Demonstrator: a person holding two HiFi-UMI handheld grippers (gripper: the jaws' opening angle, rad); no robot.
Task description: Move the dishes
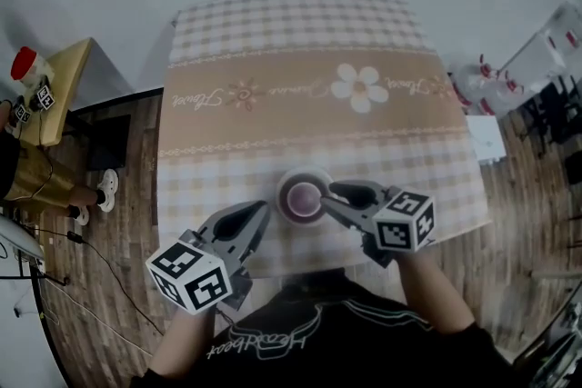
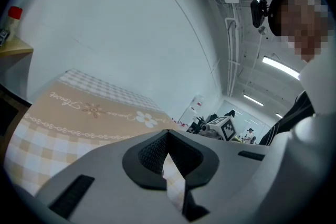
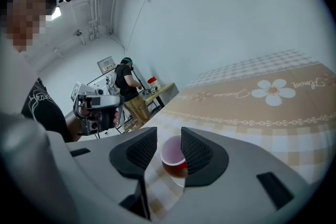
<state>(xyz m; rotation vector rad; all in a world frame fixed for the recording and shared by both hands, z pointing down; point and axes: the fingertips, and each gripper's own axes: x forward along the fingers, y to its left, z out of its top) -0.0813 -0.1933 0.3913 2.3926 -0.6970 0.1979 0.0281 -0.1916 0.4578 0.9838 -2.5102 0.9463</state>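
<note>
Red cup [image 1: 302, 197] on pale saucer [image 1: 283, 192], near 6 o'clock edge of table [image 1: 300, 59]; cup at 9 o'clock of right gripper [image 1: 329, 195], framed between its tips; jaws spread wide, released, gripping nothing; left gripper [image 1: 262, 213] at cup's 7 o'clock, clenched, empty, apart from cup.

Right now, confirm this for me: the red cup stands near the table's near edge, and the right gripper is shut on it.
One thing is wrong: the right gripper is not shut on the red cup. The right gripper view shows its jaws standing apart, with the cup in the gap between them and neither pad pressing on it. The rest holds: the cup stands near the near edge of the table.
</note>
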